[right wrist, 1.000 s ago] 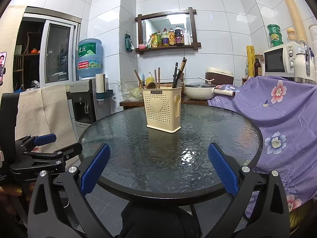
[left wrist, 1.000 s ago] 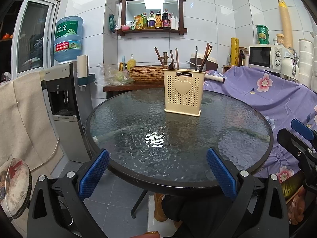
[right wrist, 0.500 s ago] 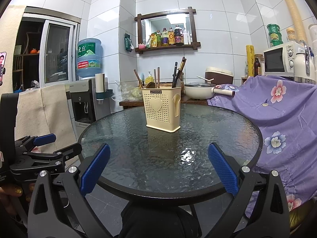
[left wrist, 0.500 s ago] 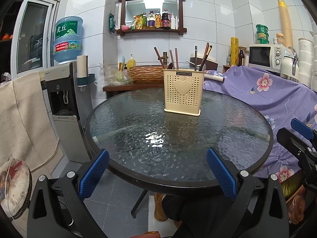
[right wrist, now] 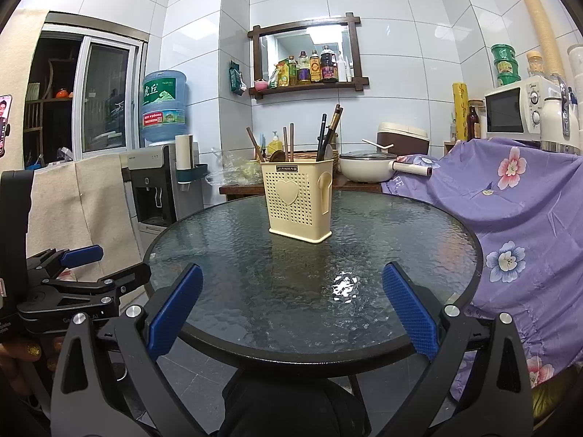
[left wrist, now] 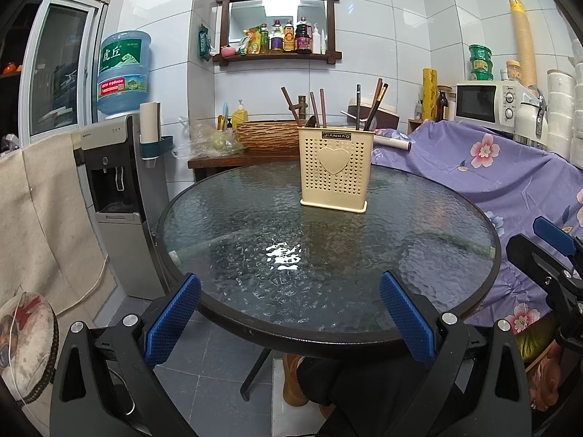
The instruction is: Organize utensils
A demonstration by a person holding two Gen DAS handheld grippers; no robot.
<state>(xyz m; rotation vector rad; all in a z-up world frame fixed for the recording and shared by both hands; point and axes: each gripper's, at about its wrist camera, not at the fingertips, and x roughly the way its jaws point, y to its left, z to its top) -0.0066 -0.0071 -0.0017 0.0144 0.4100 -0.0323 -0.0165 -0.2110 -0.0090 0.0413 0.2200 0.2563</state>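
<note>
Both grippers are held wide open and empty at the near edge of the worktop (left wrist: 419, 255).

From the left gripper (left wrist: 289, 311) the utensil holder (left wrist: 335, 169) is seen ahead and a little right; from the right gripper (right wrist: 291, 307), almost straight ahead. Which is nearer cannot be told. The cream, perforated holder stands upright past the middle, and its chopsticks (right wrist: 329, 129) lean upward.

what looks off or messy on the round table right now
Nothing stands out. The cream utensil holder stands upright on the glass table, chopsticks leaning loosely inside. No spill shows, only light glare. Both tongs, left and right, are open and empty.
</note>
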